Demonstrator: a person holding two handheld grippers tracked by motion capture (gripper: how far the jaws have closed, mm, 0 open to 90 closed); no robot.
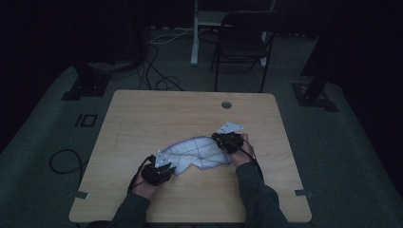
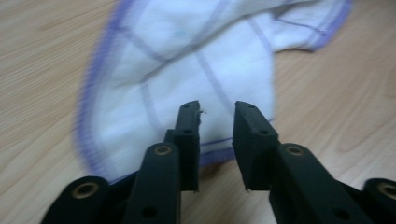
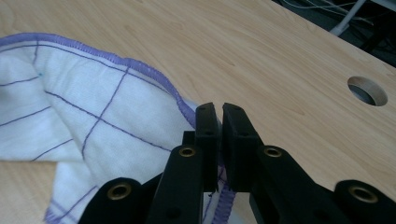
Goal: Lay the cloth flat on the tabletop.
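Black fingers (image 2: 189, 126) of the left gripper (image 2: 217, 109) stand spread, hovering over the near hem of the white cloth (image 2: 187, 60) with nothing pinched between them. Right gripper (image 3: 219, 112) has its fingers pressed together on the cloth's purple-stitched edge (image 3: 154, 77). Cloth (image 1: 197, 153) lies rumpled mid-desk (image 1: 157, 109), between the 2 hands; long axis runs from the left gripper (image 1: 160, 167) near the person up and rightward to the right gripper (image 1: 227, 140), its 1 pinched corner pointing toward the cable hole (image 1: 226, 104). Risks, as I judge them: with only 1 end held, a pull drags the cloth instead of spreading it; left fingers closing could catch 2 layers or miss the hem; thin hem could slip free.
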